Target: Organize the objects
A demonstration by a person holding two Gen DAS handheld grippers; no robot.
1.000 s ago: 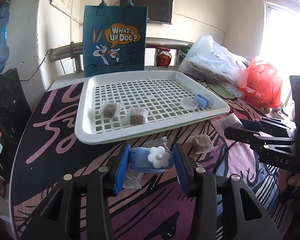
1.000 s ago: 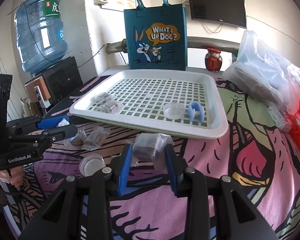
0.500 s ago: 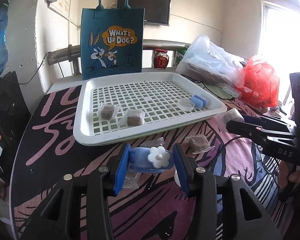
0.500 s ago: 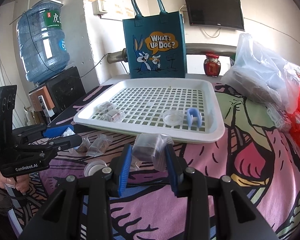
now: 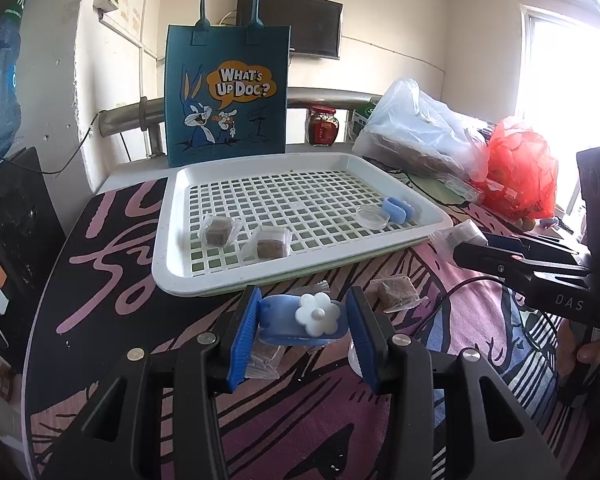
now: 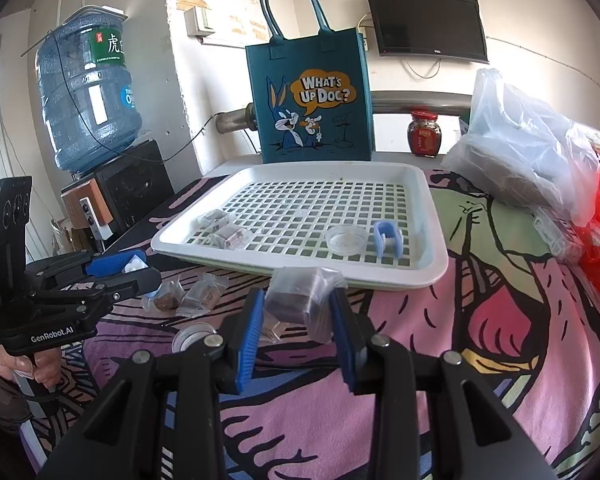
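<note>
Both hand-held grippers (image 5: 303,316) (image 6: 298,306) clamped (tilted downward)

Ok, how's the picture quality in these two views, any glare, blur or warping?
Left wrist view: the window is blown out white, washing out that side; the white tray and blue clip stay sharp. Right wrist view: even light, mild glare at the right edge behind the plastic bag. Both views: fisheye bending, dark corners.

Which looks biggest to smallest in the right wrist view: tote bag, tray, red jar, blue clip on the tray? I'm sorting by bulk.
1. Tray, though it sits nearer the camera than the bag, so this top order is unsure.
2. Tote bag.
3. Red jar.
4. Blue clip.
</note>
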